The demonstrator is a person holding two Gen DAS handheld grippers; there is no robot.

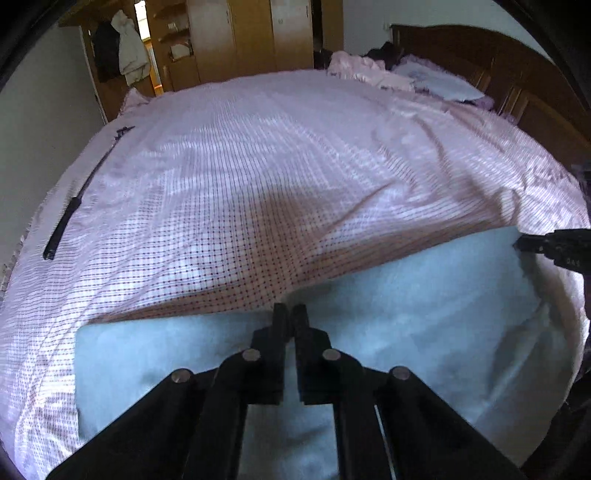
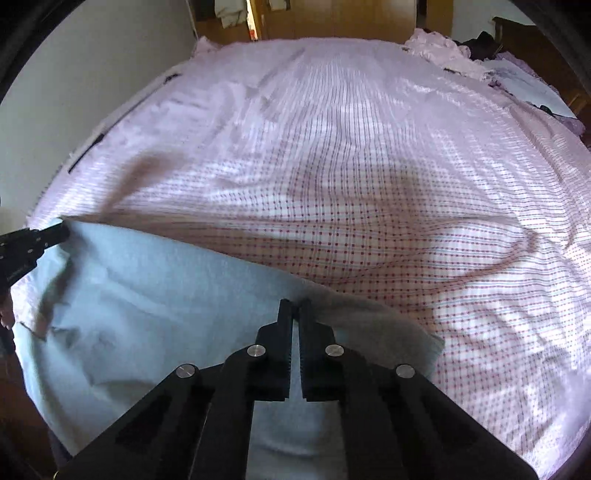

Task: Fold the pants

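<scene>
The left gripper [image 1: 291, 310] and right gripper [image 2: 294, 306] are each clamped on the far edge of the light blue pants [image 1: 406, 332], which lie at 6 o'clock on the bed [image 1: 258, 166]. Open checked sheet spreads toward 12 o'clock.

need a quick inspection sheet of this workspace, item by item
surface: bed with pink checked sheet, wrinkled, shadowed near the front
job's things: light blue pants spread at the near edge, far edge pulled taut between the two grippers
clutter: black rod lying on the sheet by the left bed edge; pile of clothes and pillow at the headboard end
grippers: left gripper shut on the pants edge; right gripper shut on the same edge further along
cables: nothing seen
surroundings: wooden wardrobe, garments hanging beside it, wooden headboard, pale wall
</scene>
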